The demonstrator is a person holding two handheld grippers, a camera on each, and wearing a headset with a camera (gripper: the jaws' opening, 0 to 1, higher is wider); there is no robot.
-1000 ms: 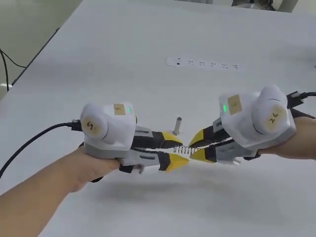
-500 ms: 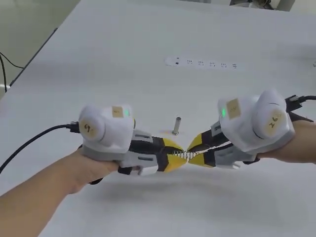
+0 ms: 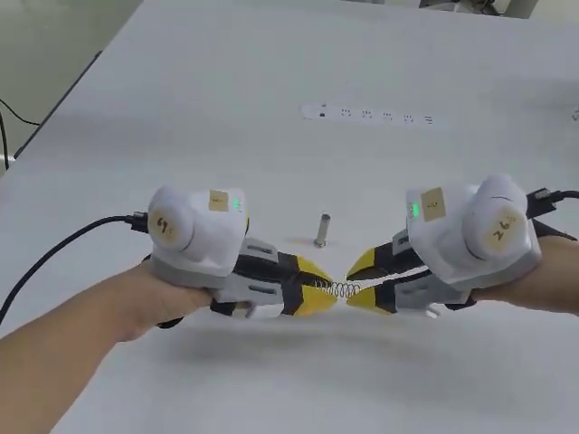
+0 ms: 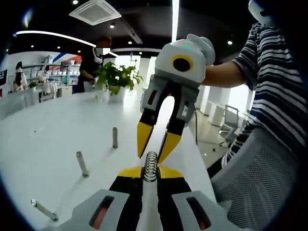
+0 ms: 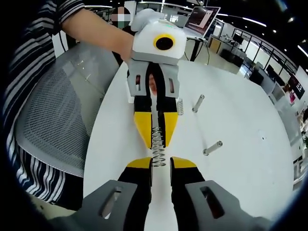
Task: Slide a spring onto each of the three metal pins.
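Handover, seemingly: left hand-held gripper [image 3: 322,289] grasps thin coiled metal spring [image 3: 341,289]; right hand-held gripper [image 3: 355,287], released at three o'clock, must clamp.

The white tabletop [image 3: 226,90] is plain and matte, and runs well beyond the fingers [image 3: 312,298]. A white power strip [image 3: 369,116] lies flat on it, far past them. A pale green floor [image 3: 45,36] shows off the tabletop's edge, left of the fingers. The dark ceiling [image 4: 211,24] carries a square air vent [image 4: 94,10] and bright light strips [image 4: 175,19]. A potted plant [image 4: 117,77] stands beyond the fingers, and a grey mesh chair [image 5: 53,120] is beside them.
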